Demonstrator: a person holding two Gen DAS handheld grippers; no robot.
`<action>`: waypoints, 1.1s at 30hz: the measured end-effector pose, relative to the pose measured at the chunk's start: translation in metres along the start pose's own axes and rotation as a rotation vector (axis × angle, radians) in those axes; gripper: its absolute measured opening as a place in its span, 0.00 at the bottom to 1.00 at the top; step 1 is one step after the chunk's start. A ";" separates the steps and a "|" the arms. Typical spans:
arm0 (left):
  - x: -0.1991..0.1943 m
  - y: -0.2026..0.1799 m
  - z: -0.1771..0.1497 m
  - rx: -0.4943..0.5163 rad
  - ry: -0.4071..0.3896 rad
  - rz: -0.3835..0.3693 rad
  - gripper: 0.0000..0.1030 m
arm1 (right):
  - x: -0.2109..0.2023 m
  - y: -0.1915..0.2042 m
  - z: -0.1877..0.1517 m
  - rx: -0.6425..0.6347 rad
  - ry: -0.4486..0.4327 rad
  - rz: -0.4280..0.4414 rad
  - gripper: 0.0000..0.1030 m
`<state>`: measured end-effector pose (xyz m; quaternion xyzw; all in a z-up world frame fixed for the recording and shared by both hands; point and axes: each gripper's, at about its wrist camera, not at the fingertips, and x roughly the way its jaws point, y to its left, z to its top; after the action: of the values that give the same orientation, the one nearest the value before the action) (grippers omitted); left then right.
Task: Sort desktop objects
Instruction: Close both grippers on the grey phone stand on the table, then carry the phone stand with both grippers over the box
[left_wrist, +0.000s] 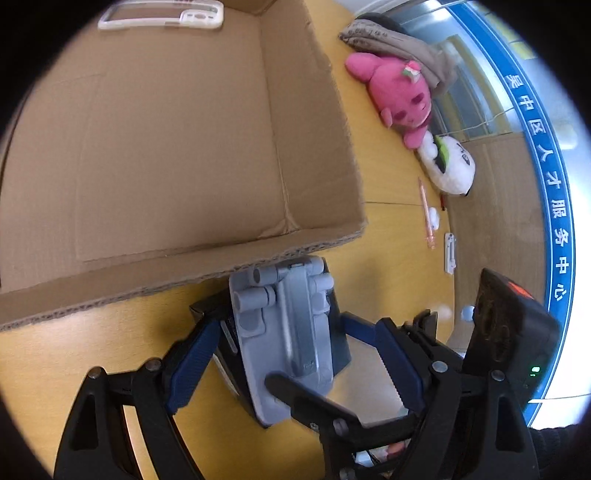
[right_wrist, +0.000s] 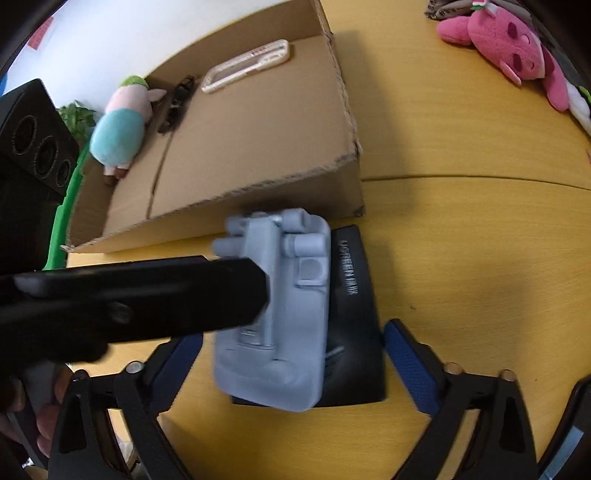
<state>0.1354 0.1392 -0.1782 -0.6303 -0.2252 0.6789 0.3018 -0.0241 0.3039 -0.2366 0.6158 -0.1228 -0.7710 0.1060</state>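
Observation:
A grey phone stand (left_wrist: 284, 332) on a black base (left_wrist: 340, 347) stands on the yellow desk just in front of the cardboard box (left_wrist: 314, 110). My left gripper (left_wrist: 295, 365) straddles the stand, open; its left blue pad sits close to the base and its right pad stands clear. In the right wrist view the same stand (right_wrist: 291, 314) and its black base (right_wrist: 354, 314) lie between the blue pads of my right gripper (right_wrist: 293, 367), open, with small gaps on both sides. The left gripper's black body (right_wrist: 147, 295) crosses in front of the stand.
The box (right_wrist: 343, 92) holds a clear phone case (right_wrist: 247, 64), a black item (right_wrist: 177, 103) and a teal plush (right_wrist: 118, 133). To the right on the desk lie a pink plush (left_wrist: 399, 92), a white plush (left_wrist: 450, 166), a pink pen (left_wrist: 426, 214) and a white clip (left_wrist: 450, 253).

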 end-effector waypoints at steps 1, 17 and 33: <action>0.000 0.001 0.001 -0.002 -0.005 -0.010 0.82 | 0.000 -0.001 0.000 -0.002 -0.003 0.004 0.85; 0.016 -0.004 -0.012 -0.017 0.033 -0.018 0.61 | -0.019 -0.006 -0.002 0.003 -0.003 0.012 0.52; -0.005 -0.029 -0.031 0.041 0.010 -0.001 0.32 | -0.053 -0.002 -0.016 -0.016 -0.016 -0.030 0.50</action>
<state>0.1698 0.1543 -0.1575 -0.6275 -0.2101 0.6799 0.3162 0.0033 0.3215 -0.1920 0.6107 -0.1082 -0.7783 0.0982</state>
